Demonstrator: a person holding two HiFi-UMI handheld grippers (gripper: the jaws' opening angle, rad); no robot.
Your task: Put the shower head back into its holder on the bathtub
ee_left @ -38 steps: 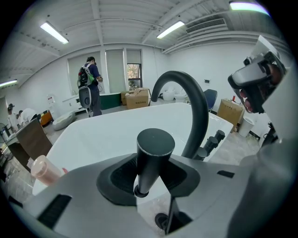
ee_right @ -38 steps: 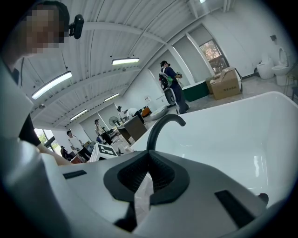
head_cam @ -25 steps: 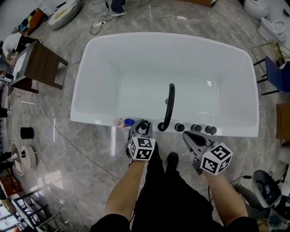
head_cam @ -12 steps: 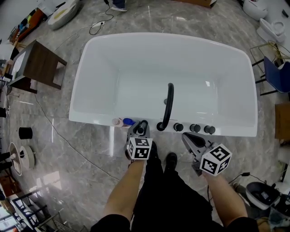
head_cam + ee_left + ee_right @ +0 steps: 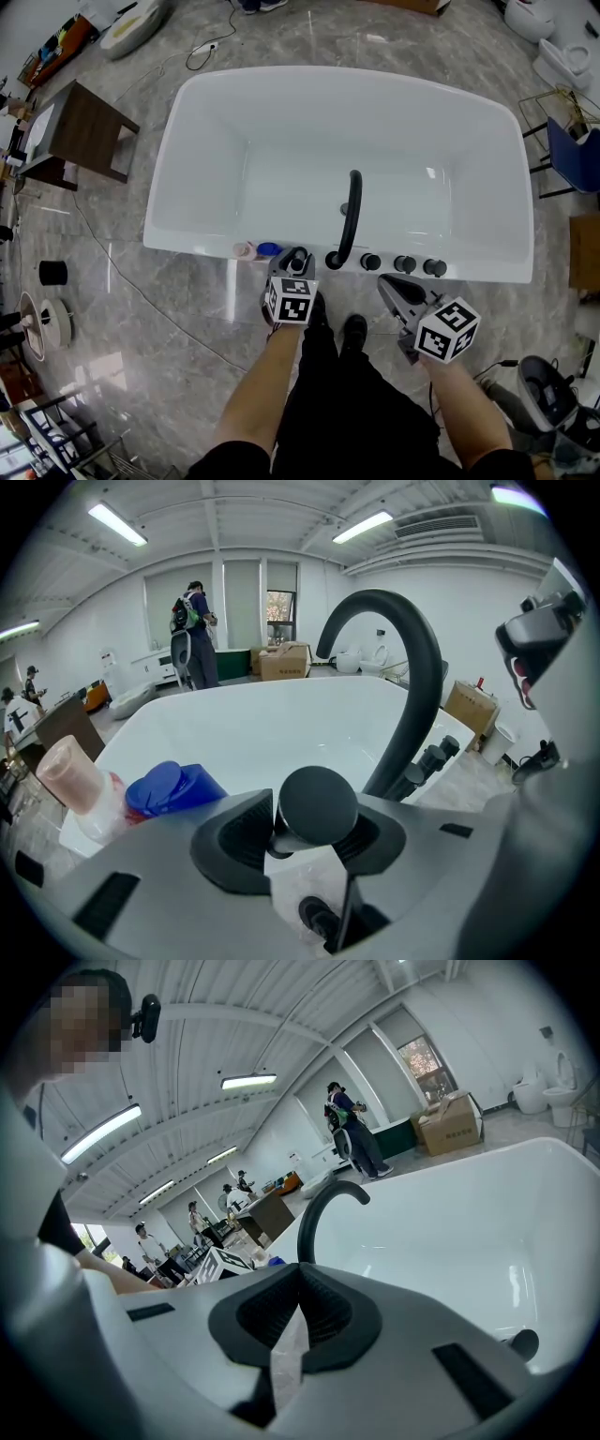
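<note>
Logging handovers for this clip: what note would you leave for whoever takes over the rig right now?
Left claw: jaws have just been opening around the round black shower head; pads look barely clear of it.
Right claw: shut, empty.
Shower head stands at the white bathtub's near rim, left of the curved black spout.
Left to do: confirm it is seated, then withdraw.

White bathtub (image 5: 328,80), black faucet (image 5: 351,220), blue cap (image 5: 268,250) (pink bottle (image 5: 243,250) beside)
</note>
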